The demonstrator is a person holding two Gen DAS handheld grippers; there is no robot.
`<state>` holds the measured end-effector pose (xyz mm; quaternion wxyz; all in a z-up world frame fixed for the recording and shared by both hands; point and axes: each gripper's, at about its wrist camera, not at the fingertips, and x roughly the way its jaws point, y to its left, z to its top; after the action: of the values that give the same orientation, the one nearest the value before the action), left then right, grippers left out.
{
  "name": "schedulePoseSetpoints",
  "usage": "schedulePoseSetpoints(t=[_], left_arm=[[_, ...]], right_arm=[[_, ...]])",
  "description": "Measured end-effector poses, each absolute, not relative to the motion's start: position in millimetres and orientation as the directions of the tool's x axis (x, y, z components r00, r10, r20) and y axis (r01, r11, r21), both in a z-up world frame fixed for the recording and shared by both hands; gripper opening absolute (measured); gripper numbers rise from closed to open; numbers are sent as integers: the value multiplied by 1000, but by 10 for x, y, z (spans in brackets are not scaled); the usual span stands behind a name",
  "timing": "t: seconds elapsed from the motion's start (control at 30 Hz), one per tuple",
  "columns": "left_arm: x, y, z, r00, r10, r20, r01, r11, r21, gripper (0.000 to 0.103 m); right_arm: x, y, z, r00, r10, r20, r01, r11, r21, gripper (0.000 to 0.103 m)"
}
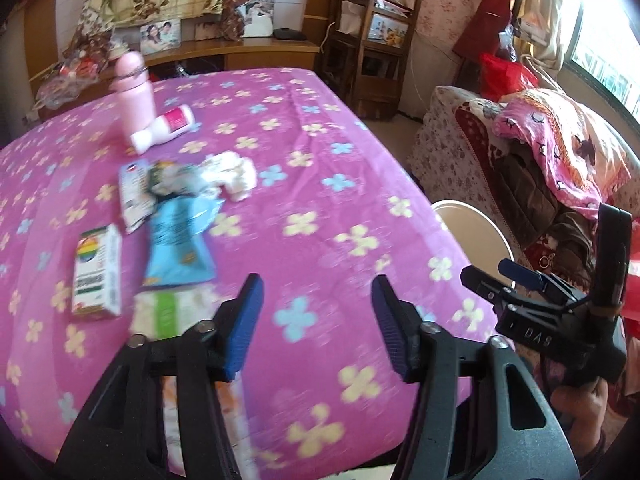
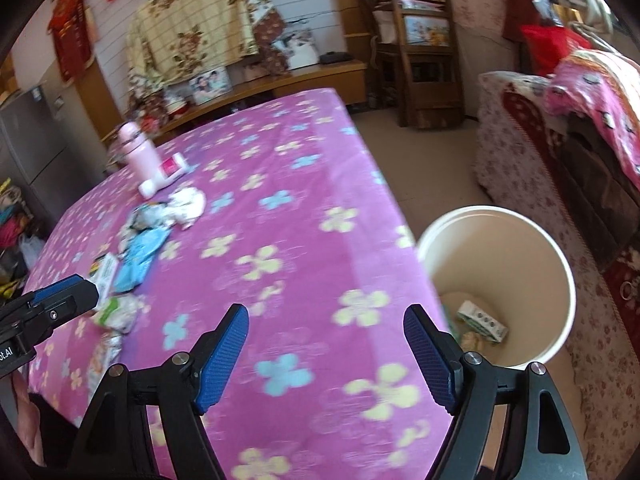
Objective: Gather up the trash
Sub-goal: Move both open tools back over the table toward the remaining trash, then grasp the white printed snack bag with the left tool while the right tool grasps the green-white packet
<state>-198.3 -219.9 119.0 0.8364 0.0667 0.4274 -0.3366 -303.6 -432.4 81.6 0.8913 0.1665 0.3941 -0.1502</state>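
Trash lies on the left part of the pink flowered table [image 1: 320, 208]: a blue wrapper [image 1: 176, 240], a rainbow-marked box [image 1: 98, 272], a crumpled white tissue [image 1: 232, 172], a white packet [image 1: 134, 196] and a green-and-white packet [image 1: 164, 312]. My left gripper [image 1: 316, 304] is open and empty above the table's near edge, right of the trash. My right gripper [image 2: 326, 328] is open and empty over the table's right edge, beside the white bin [image 2: 556, 264]. A small green-patterned box [image 2: 482, 320] lies in the bin. The trash pile also shows in the right wrist view [image 2: 140, 252].
A pink bottle [image 1: 134, 88] stands at the far left with a white-and-pink bottle [image 1: 164, 128] lying beside it. A sofa with a pink blanket [image 1: 560, 152] is right of the bin. Wooden chairs [image 1: 376, 48] stand at the back.
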Motion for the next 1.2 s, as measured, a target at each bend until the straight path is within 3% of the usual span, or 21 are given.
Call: schedulePoseSetpoints(t=[0.4,0.47,0.7,1.0,1.03,1.07,1.1,1.13,1.2], left_arm=[[-1953,-1267,882,354,-432,-830,549,814,-190,64],[-1985,-1245,792,339,-432,-836,538,818,-204,70],[-2049,-1337,383,286,-432,-855,521,819,-239,70],[-1959,-1425,216,354,-360,-863,528,839,-133,71],[-1958,-1412,210,354,-358,-864,530,838,-130,70],[-1958,-1392,213,356,-360,-862,530,838,-131,59],[-1951,-1334,229,355,-368,-859,524,840,-143,34],[-1929,-1295,229,343,-375,-861,523,838,-157,24],[-1876,-1158,280,309,-415,-856,513,830,-217,15]], right_arm=[[-2684,-3730,693,632,-10,-775,261,944,200,78],[-2644,-3658,663,627,0,-779,248,948,200,78],[-2585,-3541,616,613,20,-790,219,956,193,78],[-2493,-3473,563,602,41,-798,202,959,201,78],[-2471,-3454,554,599,47,-799,196,959,203,78],[-2447,-3429,543,596,55,-801,188,960,207,78],[-2412,-3390,533,592,75,-803,170,962,215,78],[-2382,-3351,525,589,93,-803,153,963,224,78],[-2323,-3280,506,585,123,-802,128,962,241,78]])
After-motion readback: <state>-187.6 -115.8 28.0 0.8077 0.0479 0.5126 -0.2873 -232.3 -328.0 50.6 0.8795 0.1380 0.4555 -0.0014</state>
